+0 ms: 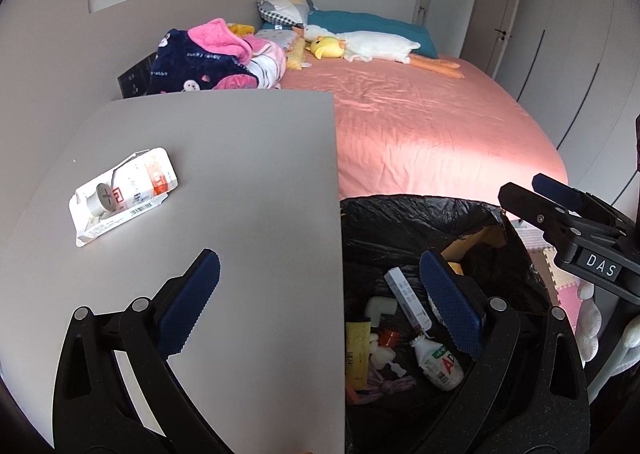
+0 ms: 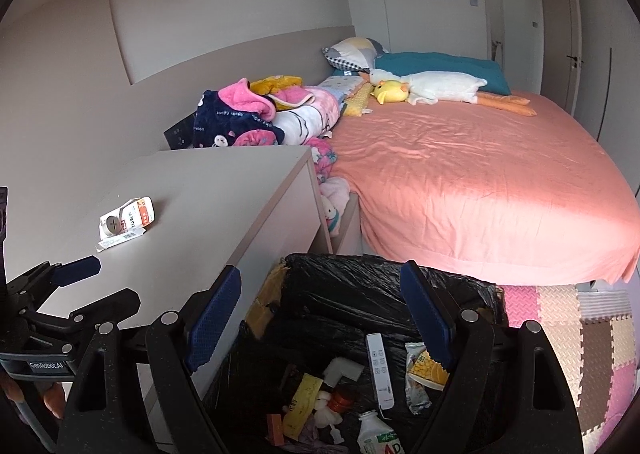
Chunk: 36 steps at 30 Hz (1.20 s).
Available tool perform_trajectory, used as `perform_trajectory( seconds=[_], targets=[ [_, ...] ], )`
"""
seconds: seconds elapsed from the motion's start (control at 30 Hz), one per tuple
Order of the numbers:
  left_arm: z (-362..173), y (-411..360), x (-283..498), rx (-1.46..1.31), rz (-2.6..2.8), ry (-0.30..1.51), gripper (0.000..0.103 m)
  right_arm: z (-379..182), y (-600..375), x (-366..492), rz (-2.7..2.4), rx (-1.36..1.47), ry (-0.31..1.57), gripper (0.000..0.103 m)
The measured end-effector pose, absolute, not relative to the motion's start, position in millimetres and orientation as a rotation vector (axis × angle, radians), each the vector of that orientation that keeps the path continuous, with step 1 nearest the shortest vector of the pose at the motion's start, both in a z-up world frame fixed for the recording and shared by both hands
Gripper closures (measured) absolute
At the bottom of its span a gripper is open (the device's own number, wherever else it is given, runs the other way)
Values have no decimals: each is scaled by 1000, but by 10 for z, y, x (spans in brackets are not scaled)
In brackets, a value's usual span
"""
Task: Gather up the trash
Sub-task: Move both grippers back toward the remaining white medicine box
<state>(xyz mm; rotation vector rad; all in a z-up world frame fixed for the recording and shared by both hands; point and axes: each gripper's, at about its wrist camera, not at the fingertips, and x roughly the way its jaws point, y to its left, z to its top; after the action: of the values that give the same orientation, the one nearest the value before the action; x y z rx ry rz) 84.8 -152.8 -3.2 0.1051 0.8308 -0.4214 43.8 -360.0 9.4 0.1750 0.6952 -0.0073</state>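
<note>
Torn carton (image 1: pixel 124 195) on cabinet top (image 1: pixel 240 173); trash bag (image 1: pixel 404 221) right of cabinet, bed (image 1: pixel 420 121) behind

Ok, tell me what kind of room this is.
A bedroom, most likely a child's: a bed with a pink sheet, a plush goose by the pillows, and foam play mats on the floor. Both open grippers hang by a lined trash bin beside the nightstand.

My right claw (image 2: pixel 320 318) is wide open over the black trash bag (image 2: pixel 360 294). A torn white box (image 2: pixel 126 222) lies on the tabletop (image 2: pixel 208 197).
</note>
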Motion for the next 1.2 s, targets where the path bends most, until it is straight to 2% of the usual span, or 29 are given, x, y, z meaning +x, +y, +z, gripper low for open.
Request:
perform_trajectory(
  seconds=[0.63,0.83,1.2],
  targets=[
    [-140,-855,1206,39,-235,828,7,-37,-2988,1125,194,116,730,21],
    [-175,-707,1321,38,-196,831,12,-31,-2814,1332,239,86,741,21],
    [-232,-350,1575,-15,-101,838,14,-44,-2419,1736,351,15,762,21]
  ],
)
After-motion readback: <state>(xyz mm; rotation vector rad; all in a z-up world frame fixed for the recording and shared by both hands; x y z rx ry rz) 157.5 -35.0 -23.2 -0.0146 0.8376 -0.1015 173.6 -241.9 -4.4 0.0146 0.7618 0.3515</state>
